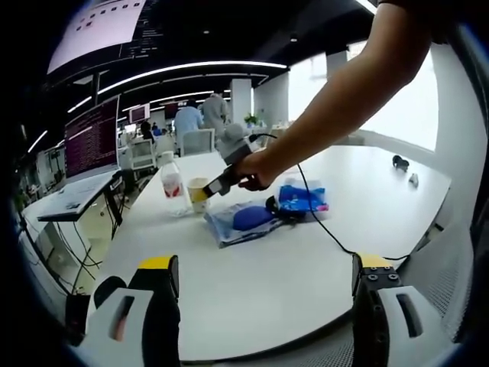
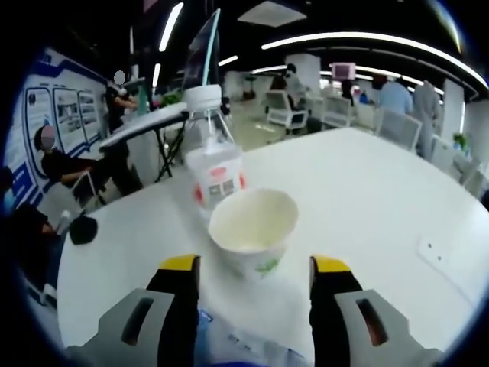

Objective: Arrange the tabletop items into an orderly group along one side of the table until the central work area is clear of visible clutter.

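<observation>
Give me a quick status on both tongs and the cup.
Both tongs open, empty. Right tongs closing in on paper cup. Water bottle directly behind cup. Blue bags still mid-table.

Bare white table point(image 1: 306, 267) lies open ahead of the left gripper; paper cup point(image 2: 253, 228) and bottle point(image 2: 214, 160) block the right gripper point(image 2: 254, 275).

White table point(image 2: 367, 199); cream paper cup point(image 2: 254, 229); clear bottle point(image 2: 214, 157), red-white label; blue pouch point(image 1: 302, 197).

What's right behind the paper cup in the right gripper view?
A clear water bottle with a white cap and red label stands upright just behind the paper cup. The cup's rim hides the bottle's base.
</observation>
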`<state>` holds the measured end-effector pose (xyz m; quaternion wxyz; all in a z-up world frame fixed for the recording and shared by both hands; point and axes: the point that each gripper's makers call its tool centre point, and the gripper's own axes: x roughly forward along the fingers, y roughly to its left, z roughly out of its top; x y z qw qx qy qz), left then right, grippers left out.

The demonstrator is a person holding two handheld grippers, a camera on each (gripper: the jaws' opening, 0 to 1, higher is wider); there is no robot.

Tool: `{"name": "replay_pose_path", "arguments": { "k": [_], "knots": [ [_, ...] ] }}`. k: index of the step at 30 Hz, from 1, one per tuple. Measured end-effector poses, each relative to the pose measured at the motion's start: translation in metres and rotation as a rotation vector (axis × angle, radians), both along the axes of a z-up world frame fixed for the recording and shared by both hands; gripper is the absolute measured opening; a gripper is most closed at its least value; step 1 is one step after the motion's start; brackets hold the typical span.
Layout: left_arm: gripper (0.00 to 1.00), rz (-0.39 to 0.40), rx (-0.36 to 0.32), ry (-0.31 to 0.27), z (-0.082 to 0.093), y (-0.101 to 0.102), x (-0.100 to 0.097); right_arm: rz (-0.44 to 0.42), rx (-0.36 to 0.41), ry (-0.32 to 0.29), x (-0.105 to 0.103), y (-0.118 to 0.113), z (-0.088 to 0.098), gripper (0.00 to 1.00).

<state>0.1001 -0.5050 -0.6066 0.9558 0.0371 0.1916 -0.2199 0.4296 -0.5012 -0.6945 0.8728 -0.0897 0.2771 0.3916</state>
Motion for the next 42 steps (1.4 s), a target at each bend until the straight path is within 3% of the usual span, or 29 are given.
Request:
{"name": "replay_pose_path", "arguments": {
  "k": [15,34,42],
  "knots": [
    [0.94,-0.008,-0.021,-0.011,0.003,-0.001,-0.001,0.077,0.044,-0.006,-0.027,0.002,0.009,0.69],
    [0.94,-0.02,-0.024,-0.021,0.005,-0.003,-0.001,0.068,0.082,-0.031,-0.051,-0.039,0.028,0.79],
    [0.94,-0.016,-0.035,-0.032,0.008,-0.002,-0.001,0.055,0.086,-0.039,-0.075,-0.055,0.033,0.82]
  ]
}}
